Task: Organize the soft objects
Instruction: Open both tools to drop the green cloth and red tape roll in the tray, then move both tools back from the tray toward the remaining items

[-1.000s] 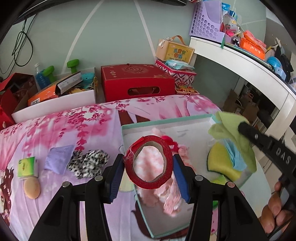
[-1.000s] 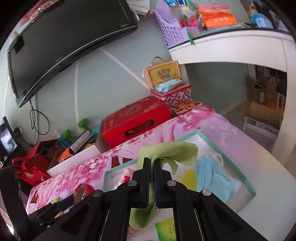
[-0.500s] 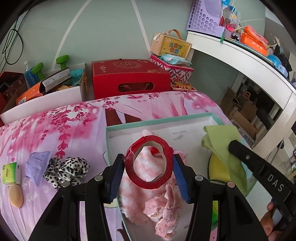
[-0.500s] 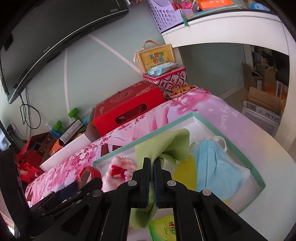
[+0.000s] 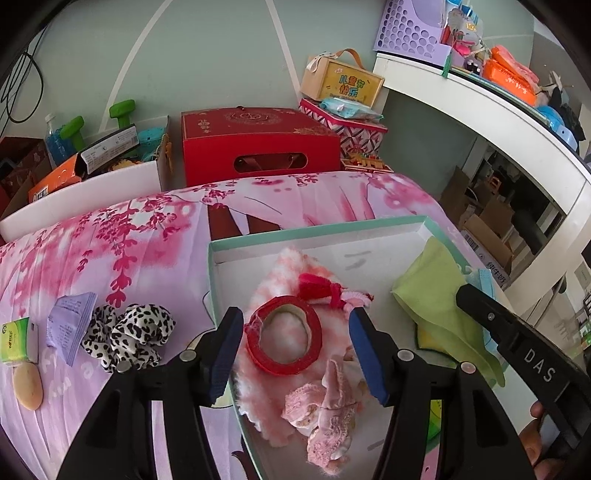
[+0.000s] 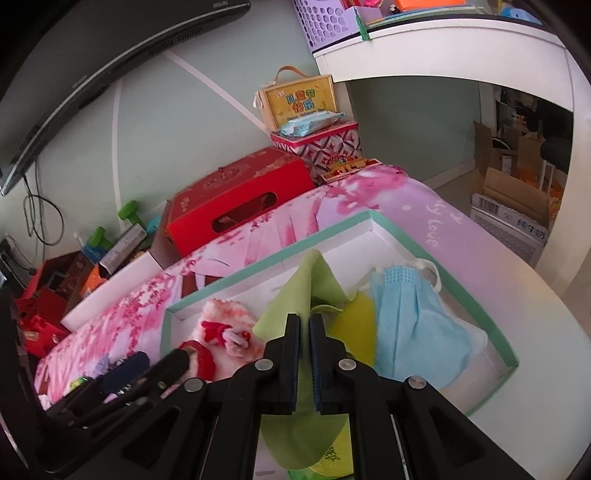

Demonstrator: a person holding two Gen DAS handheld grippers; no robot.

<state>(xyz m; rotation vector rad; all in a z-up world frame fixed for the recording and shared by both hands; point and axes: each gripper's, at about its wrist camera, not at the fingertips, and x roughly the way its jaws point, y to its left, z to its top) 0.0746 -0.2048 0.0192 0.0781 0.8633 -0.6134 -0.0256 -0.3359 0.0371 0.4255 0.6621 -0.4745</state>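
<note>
Your left gripper [image 5: 295,347] opens around the tape [image 5: 283,334], over the box's [image 5: 317,234] left edge; your right gripper [image 6: 303,354], starting to open, pinches the cloth [image 6: 295,295] mid-box.

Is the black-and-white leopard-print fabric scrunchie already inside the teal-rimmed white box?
No, the leopard-print scrunchie lies on the pink floral sheet, left of the teal-rimmed white box.

A red gift box [image 5: 258,142] with a handle slot stands against the wall behind the floral-covered surface [image 5: 110,236]. Right of it, a yellow carry case [image 5: 341,81] rests on a patterned tin [image 5: 347,127]. Green dumbbells [image 5: 96,118] lie to the left. A lilac perforated basket [image 5: 410,29] occupies the white shelf [image 5: 480,107]. A television [image 6: 92,66] hangs on the wall.
</note>
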